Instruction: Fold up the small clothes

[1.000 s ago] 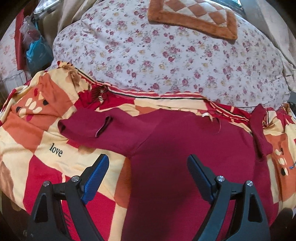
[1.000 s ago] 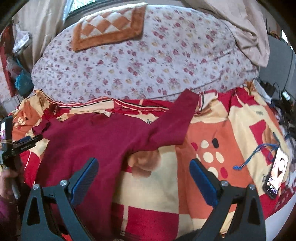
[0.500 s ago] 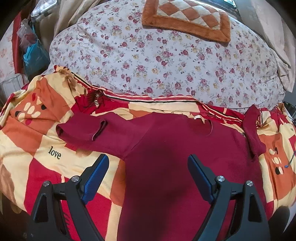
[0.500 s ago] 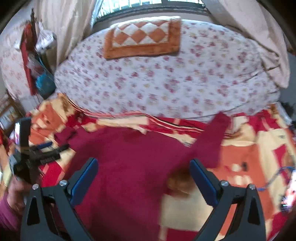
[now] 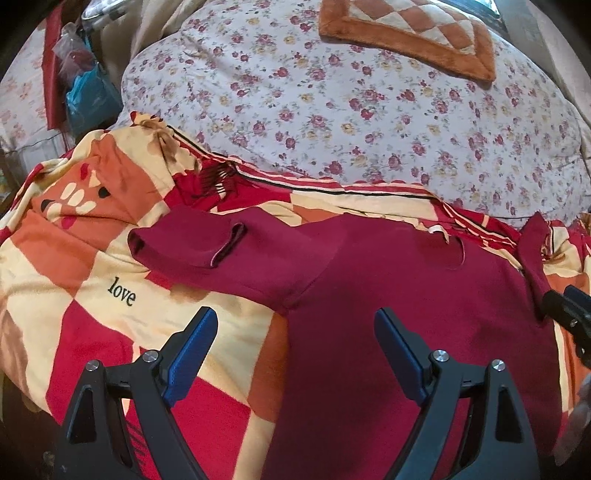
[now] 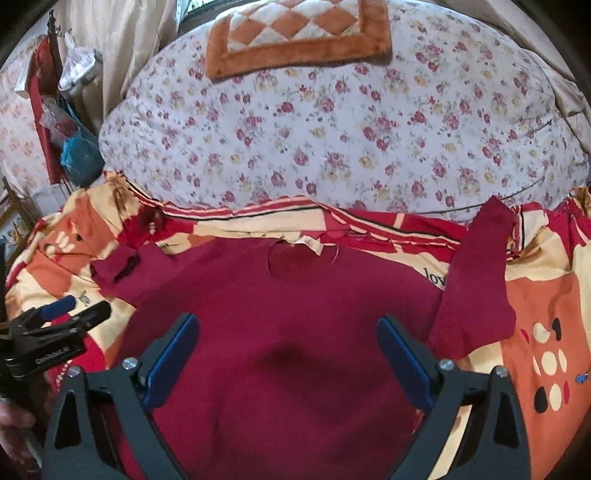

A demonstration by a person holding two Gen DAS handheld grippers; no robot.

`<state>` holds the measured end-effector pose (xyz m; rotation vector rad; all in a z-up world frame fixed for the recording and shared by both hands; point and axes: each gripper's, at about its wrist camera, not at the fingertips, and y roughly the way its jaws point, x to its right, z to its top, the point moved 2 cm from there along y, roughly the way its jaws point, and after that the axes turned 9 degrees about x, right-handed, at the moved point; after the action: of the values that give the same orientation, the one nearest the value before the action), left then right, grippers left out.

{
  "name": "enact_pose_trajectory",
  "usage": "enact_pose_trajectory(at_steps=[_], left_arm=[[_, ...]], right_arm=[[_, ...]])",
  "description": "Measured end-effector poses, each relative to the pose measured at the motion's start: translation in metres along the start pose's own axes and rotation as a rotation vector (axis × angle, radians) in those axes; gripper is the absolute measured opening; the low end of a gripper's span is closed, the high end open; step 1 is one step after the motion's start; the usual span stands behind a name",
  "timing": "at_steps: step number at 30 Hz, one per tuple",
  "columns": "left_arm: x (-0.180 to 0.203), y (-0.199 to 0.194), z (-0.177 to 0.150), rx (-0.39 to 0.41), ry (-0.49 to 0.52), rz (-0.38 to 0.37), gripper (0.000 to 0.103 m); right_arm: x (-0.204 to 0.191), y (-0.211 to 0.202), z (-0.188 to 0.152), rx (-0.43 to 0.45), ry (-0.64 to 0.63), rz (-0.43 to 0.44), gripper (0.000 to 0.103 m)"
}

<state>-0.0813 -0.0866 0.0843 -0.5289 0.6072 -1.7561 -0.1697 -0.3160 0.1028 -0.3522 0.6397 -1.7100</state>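
Note:
A dark red long-sleeved top (image 5: 388, 295) lies flat on a red, orange and cream patterned blanket (image 5: 74, 295), neck toward the far side. Its left sleeve (image 5: 207, 247) stretches out to the left with the cuff folded over. Its right sleeve (image 6: 476, 280) runs up and to the right. My left gripper (image 5: 295, 328) is open and empty above the top's left side, near the armpit. My right gripper (image 6: 288, 332) is open and empty over the middle of the top (image 6: 280, 314). Each gripper also shows at the edge of the other's view, the left one (image 6: 55, 321) included.
A big floral quilt bundle (image 5: 369, 110) lies behind the blanket, with an orange checked mat (image 5: 410, 29) on it. Bags and a blue sack (image 5: 88, 96) stand at the far left. The blanket's front edge drops off at the lower left.
My right gripper has swung left from the right sleeve to above the middle of the top. My left gripper has shifted slightly left. The top has not moved.

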Motion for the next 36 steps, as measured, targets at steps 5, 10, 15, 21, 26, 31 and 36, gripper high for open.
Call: enact_pose_trajectory(at_steps=[5, 10, 15, 21, 26, 31, 36], left_arm=[[-0.002, 0.007, -0.004, 0.005, -0.009, -0.001, 0.07], [-0.002, 0.012, -0.008, 0.0, -0.023, -0.014, 0.07], [-0.002, 0.014, -0.011, 0.001, -0.024, -0.016, 0.07], [-0.001, 0.018, -0.014, -0.006, -0.031, -0.019, 0.07], [-0.001, 0.022, -0.016, -0.019, -0.032, -0.019, 0.07], [-0.006, 0.027, -0.018, -0.032, -0.044, -0.016, 0.07], [-0.011, 0.029, -0.019, -0.036, -0.051, -0.014, 0.07]], right_arm=[[-0.01, 0.013, -0.009, -0.01, -0.047, -0.049, 0.099], [-0.015, 0.022, -0.019, -0.01, -0.036, -0.038, 0.096], [-0.012, 0.022, -0.022, 0.046, 0.006, -0.016, 0.096], [-0.014, 0.03, -0.024, 0.015, -0.016, -0.037, 0.096], [-0.019, 0.036, -0.029, -0.008, -0.051, -0.042, 0.096], [-0.03, 0.044, -0.033, -0.043, -0.089, -0.036, 0.096], [-0.041, 0.047, -0.035, -0.043, -0.111, -0.027, 0.096]])
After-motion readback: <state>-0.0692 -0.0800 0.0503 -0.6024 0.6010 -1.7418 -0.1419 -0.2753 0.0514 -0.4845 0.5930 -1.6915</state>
